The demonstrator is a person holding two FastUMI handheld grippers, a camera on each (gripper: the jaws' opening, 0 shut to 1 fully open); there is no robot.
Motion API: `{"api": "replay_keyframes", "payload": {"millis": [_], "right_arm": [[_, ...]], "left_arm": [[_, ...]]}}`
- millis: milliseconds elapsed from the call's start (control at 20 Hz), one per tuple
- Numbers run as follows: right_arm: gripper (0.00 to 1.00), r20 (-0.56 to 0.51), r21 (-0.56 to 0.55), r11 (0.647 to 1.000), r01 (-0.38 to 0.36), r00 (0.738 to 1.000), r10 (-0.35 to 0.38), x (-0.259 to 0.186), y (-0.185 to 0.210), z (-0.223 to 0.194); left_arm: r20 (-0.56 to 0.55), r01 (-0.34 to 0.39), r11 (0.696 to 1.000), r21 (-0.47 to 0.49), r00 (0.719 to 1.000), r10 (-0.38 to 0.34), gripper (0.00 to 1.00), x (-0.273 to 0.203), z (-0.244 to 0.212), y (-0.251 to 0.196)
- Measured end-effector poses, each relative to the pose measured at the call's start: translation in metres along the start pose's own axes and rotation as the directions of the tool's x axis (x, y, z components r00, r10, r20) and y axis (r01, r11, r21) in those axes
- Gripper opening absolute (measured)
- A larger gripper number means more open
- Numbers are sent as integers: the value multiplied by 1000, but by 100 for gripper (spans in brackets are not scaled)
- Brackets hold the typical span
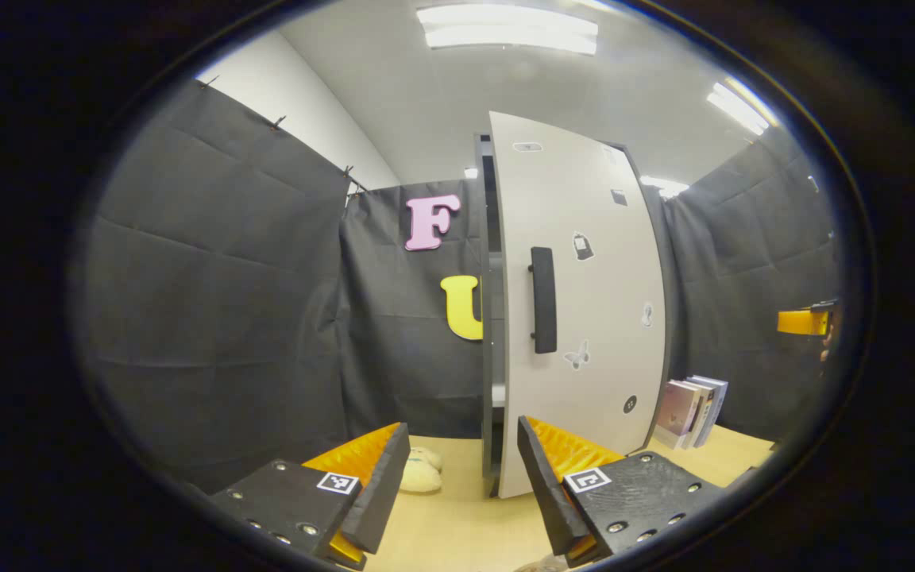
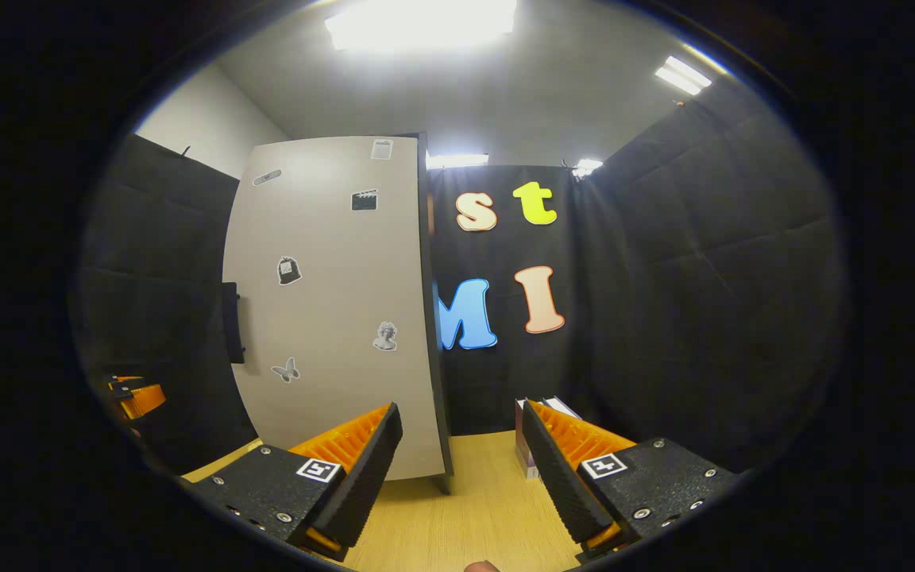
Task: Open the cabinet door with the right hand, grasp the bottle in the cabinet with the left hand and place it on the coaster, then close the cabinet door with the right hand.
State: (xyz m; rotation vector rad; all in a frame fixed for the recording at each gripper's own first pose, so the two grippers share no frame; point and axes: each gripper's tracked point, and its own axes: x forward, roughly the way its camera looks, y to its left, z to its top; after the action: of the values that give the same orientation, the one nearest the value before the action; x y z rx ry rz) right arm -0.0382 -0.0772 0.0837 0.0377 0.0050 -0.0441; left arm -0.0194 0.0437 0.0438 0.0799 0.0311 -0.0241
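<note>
A tall cabinet stands on the wooden table, its white door (image 1: 584,318) covered with small stickers. The door carries a black vertical handle (image 1: 542,299) and hides the cabinet's inside. Along the handle edge runs a dark strip of cabinet frame (image 1: 488,334); I cannot tell whether the door is ajar. A cream, round coaster-like pad (image 1: 419,475) lies on the table left of the cabinet's foot. My left gripper (image 1: 462,429) is open and empty, short of the door's lower edge. My right gripper (image 2: 461,409) is also open and empty, facing the door (image 2: 330,318) and its handle (image 2: 232,322).
Several books (image 1: 694,409) lean beside the cabinet on its right, also seen between the right fingers (image 2: 535,433). The other gripper shows at the far right (image 1: 803,322) and far left (image 2: 136,397). The wooden tabletop (image 2: 465,508) stretches ahead, with black cloth walls all around.
</note>
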Motion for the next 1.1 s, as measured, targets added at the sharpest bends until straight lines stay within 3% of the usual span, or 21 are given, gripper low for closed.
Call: {"api": "replay_keyframes", "payload": {"millis": [300,600,850,900,950,1100], "right_arm": [[94,5,-7,1000,0,1000,0,1,-17,0],[94,18,-2,1000,-7,1000,7,1,-11,4],[94,11,-8,1000,-2,1000,2,-1,-8,0],[94,8,-9,1000,1,1000,-1,-2,-7,-1],[94,3,-9,1000,2,1000,-2,-1,-7,-4],[94,-5,-11,1000,2,1000,-2,-1,-3,-5]], "left_arm": [[9,-13,1000,11,1000,13,78,4,8,-14],[18,-31,999,28,999,31,82,1,11,-9],[24,-49,999,21,999,48,78,-3,11,2],[21,-51,998,20,998,51,82,-3,10,4],[17,-54,998,19,998,54,75,-4,8,7],[16,-60,998,16,998,60,78,-3,7,11]]}}
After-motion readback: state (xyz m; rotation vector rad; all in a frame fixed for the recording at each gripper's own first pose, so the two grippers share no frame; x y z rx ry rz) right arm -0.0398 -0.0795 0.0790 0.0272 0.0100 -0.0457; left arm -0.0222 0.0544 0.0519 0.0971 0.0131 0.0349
